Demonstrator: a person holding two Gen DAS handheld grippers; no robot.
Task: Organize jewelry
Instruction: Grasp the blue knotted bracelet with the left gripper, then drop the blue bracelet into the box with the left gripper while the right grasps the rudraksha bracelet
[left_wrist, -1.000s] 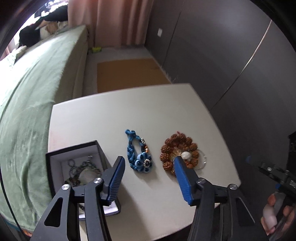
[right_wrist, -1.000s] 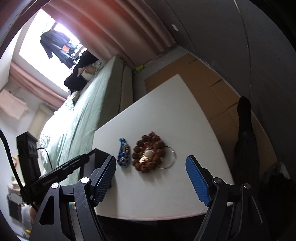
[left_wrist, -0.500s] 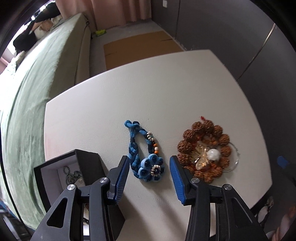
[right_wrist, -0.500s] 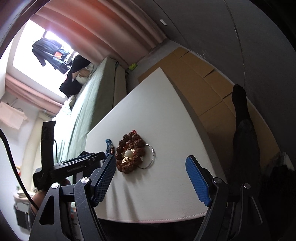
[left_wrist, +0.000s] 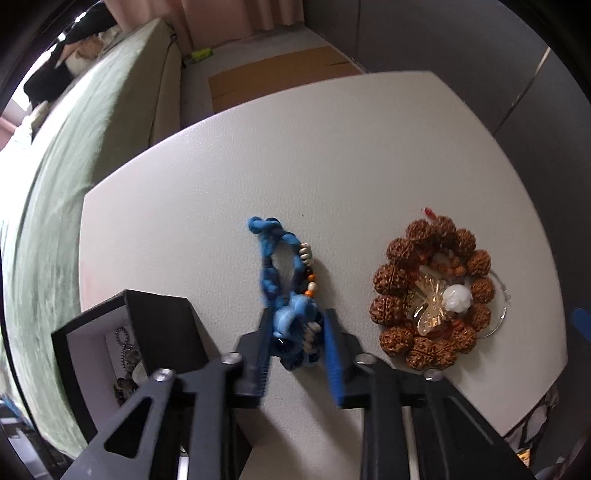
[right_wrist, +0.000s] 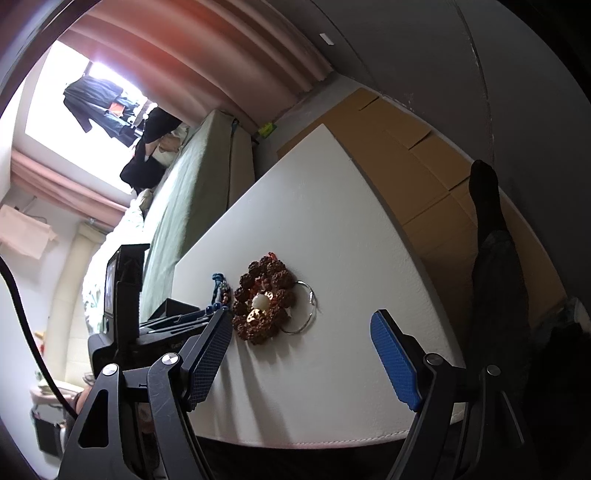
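A blue braided bracelet (left_wrist: 275, 254) with a flower at its near end lies on the white table (left_wrist: 295, 147). My left gripper (left_wrist: 295, 332) points down at it, and its jaws are closing with the flower squeezed between the pads. To its right lies a brown bead bracelet (left_wrist: 391, 278) with a white charm and a thin metal ring (left_wrist: 498, 314). My right gripper (right_wrist: 301, 315) hangs open above the table's near edge, just short of the brown bead bracelet (right_wrist: 280, 275), with nothing between its fingers. The blue bracelet (right_wrist: 218, 284) shows beyond its left finger.
An open black jewelry box (left_wrist: 162, 325) with chain pieces inside stands at the table's left front corner. A green bed (left_wrist: 92, 129) runs along the left. Cardboard (right_wrist: 424, 166) covers the floor to the right, where a person's dark-trousered leg (right_wrist: 491, 258) stands near the table.
My left gripper dropped down over the blue bracelet and narrowed from wide open onto the flower end. My right gripper sank a little and stayed open.
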